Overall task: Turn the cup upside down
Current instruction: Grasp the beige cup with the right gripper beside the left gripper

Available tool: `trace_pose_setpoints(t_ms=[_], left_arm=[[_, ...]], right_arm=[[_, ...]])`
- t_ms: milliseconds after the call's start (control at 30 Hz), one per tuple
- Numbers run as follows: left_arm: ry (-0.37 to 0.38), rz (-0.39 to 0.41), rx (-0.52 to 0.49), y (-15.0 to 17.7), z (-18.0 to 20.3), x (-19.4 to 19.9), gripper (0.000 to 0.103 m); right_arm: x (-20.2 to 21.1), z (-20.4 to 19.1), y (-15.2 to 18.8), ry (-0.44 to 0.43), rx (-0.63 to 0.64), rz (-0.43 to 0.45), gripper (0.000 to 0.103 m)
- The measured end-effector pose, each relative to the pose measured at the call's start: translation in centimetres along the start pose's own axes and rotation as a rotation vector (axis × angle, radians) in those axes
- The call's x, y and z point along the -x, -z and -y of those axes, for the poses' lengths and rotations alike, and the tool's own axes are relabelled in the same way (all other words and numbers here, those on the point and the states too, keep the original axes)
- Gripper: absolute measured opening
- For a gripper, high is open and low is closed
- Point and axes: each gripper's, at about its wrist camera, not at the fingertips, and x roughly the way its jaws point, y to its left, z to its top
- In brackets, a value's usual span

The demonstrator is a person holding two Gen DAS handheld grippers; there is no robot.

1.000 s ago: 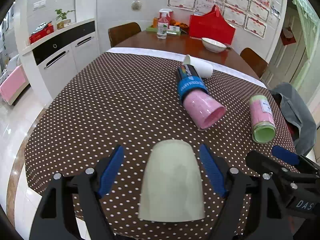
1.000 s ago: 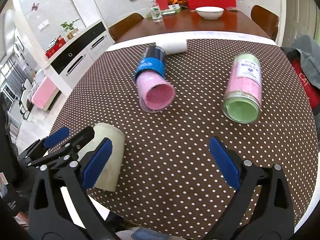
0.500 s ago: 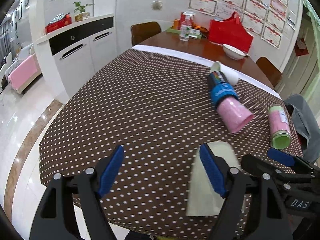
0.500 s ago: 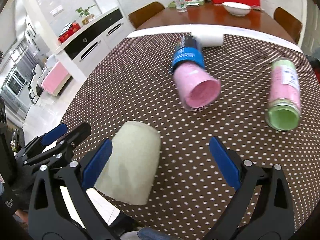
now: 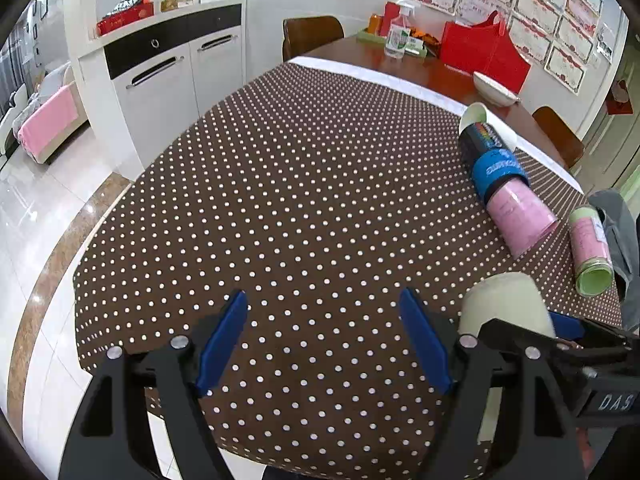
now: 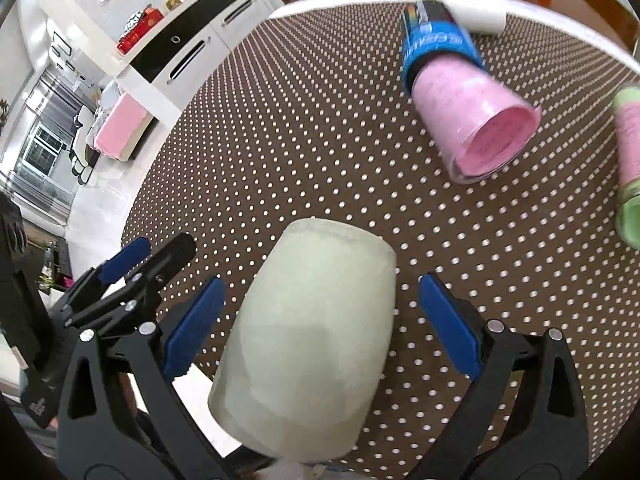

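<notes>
A pale cream cup [image 6: 312, 328] stands upside down at the near edge of the brown polka-dot table [image 6: 304, 128]. My right gripper [image 6: 320, 324] is open with the cup between its blue pads, not touching it. The cup also shows in the left wrist view [image 5: 506, 308], at the right, partly hidden by the right gripper's arm. My left gripper [image 5: 326, 340] is open and empty over the table, to the left of the cup.
A pink cup with a blue band [image 6: 464, 112] lies on its side mid-table, a white cup [image 6: 468, 8] behind it. A pink and green cup [image 5: 590, 254] lies at the right. Chairs, a white bowl [image 5: 494, 89] and a red bag [image 5: 482, 54] stand beyond.
The left gripper has moved left, off the cup. The right gripper has moved left until the cup stands between its pads.
</notes>
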Motion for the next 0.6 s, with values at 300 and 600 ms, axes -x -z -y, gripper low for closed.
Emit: trace_pose_setpoints(t_ms=[300,600], left_arm=[[0.016,-0.046,-0.024,-0.1,0.5,-1.9,0.077],[0.018,-0.050,-0.044,-0.3,1.7,-2.1,0.077]], right_arm=[[-2.1,-0.1,-1.1,-0.044,-0.050,-0.070,0.078],[-1.5,0.2,-1.6,-0.020,-0.045,-0.043,0.076]])
